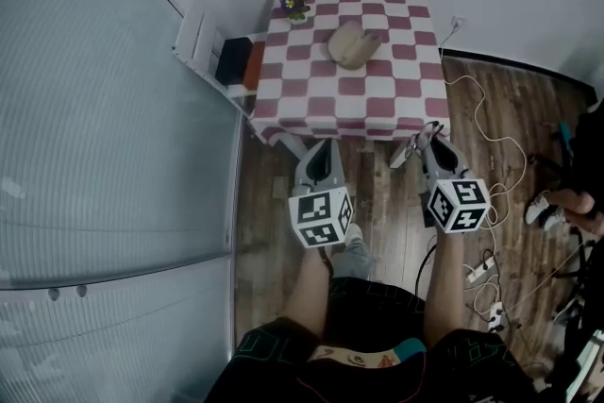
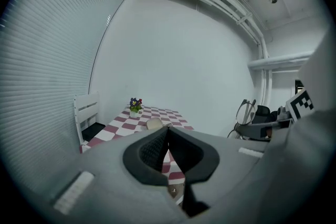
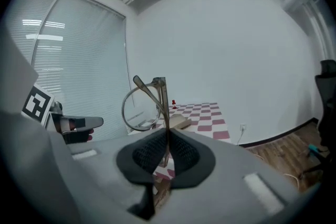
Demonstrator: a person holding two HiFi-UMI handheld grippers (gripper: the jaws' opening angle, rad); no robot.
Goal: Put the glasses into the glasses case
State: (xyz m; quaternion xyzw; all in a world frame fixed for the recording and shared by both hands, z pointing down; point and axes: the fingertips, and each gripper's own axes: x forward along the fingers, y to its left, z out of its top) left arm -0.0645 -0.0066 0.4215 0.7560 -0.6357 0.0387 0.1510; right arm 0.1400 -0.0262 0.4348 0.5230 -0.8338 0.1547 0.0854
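The right gripper [image 3: 167, 135] has its jaws pinched on one temple of the glasses [image 3: 157, 83], which stand upright above them, short of the near edge of the checkered table [image 1: 396, 99]. The left gripper [image 2: 168, 134] has its jaws pressed together on nothing, and the beige glasses case [image 1: 351, 45] lies mid-table, well apart from both

No readable words, numbers or brands anywhere, only black-and-white square markers [image 1: 314, 210] on left cube [image 1: 329, 228], right cube [image 1: 459, 206]
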